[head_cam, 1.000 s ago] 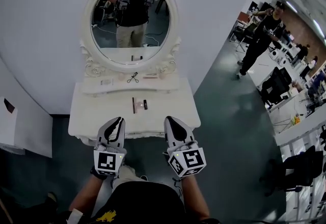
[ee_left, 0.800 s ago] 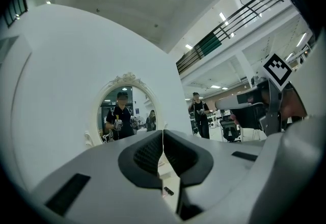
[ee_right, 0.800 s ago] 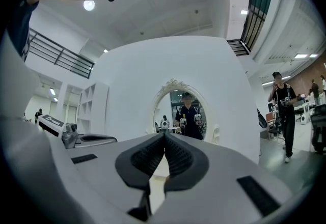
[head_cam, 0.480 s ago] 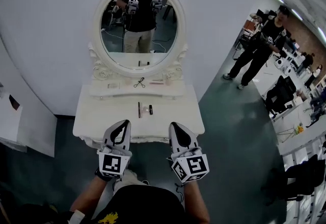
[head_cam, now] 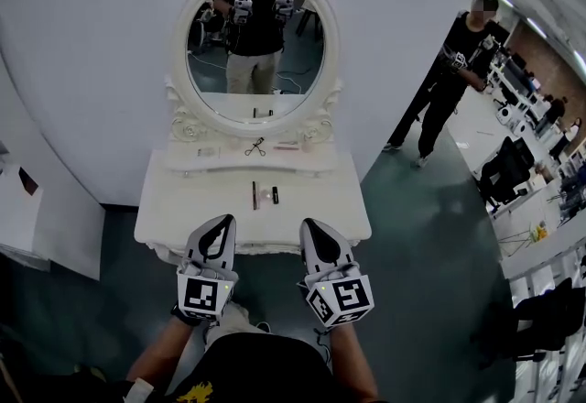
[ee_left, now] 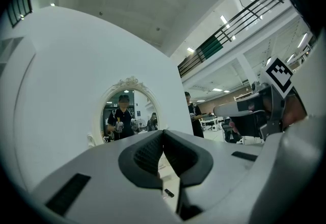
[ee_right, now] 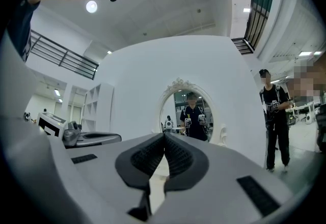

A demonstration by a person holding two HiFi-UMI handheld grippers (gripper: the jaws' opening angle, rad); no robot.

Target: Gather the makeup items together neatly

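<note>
Left gripper (head_cam: pixel 219 221), right gripper (head_cam: pixel 308 224) — both closed — face three tabletop makeup items (head_cam: pixel 265 196).

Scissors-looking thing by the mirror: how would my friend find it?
Find the white dressing table with the oval mirror. On the narrow shelf under the mirror, the eyelash curler lies in the middle. Nothing else on that shelf is dark and shaped like scissors.

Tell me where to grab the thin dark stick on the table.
Probably take the stick near its middle from above, jaws closing across it left to right. It lies flat on the table, its length pointing toward the mirror, so only its narrow sides offer a pinch. A small pale item lies close on its right.
</note>
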